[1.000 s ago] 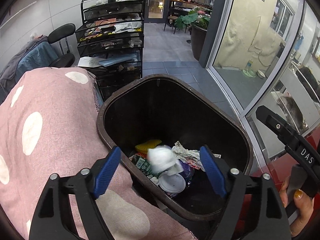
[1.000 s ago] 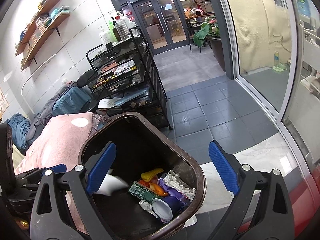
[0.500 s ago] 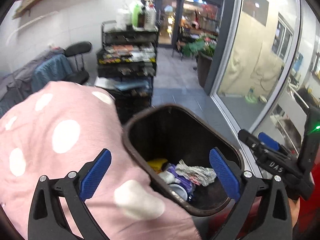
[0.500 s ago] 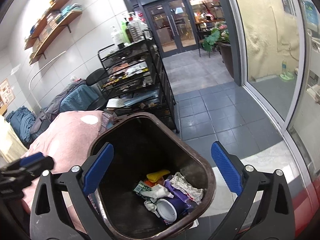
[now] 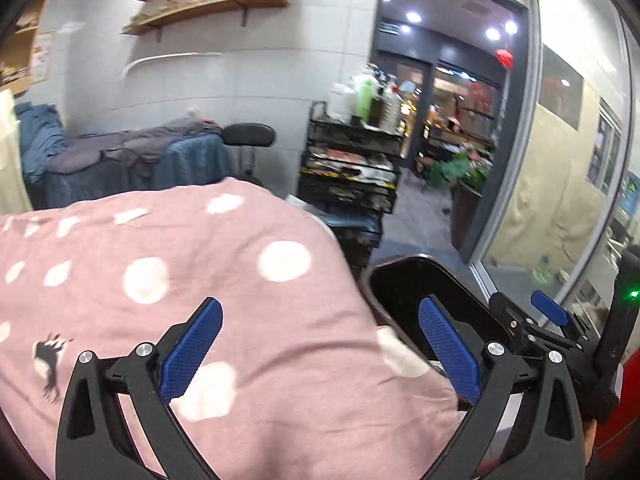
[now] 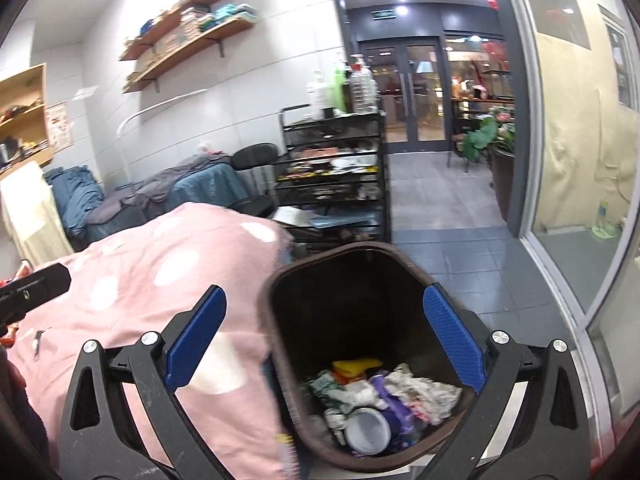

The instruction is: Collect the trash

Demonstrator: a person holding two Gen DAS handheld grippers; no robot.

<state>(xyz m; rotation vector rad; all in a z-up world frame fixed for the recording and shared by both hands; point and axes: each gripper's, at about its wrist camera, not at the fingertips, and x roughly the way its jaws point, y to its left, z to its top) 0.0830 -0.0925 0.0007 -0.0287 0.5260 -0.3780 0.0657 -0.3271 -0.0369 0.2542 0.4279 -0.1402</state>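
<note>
- Grey tiled floor (image 6: 448,256) carries a brown trash bin (image 6: 280,320), a black wire rack (image 6: 340,184) and a potted plant (image 6: 500,148).
- Pink white-dotted cover (image 6: 160,288) drapes a raised surface just beside the bin.

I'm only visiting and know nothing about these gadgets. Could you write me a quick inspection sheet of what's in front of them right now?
Surface: pink polka-dot cloth over a rounded bulky shape, with a grey tiled floor beyond.
Job's things: brown trash bin beside the cloth, holding crumpled paper, a white cup, a yellow item and purple wrapping.
Clutter: black wire rack crowded with small goods, bottles on top.
Grippers: left gripper open over the cloth, empty, jaws just opened wider; right gripper open above the bin, empty.
Cables: nothing seen.
Surroundings: wall shelves, glass doors, potted plant, black chair.
</note>
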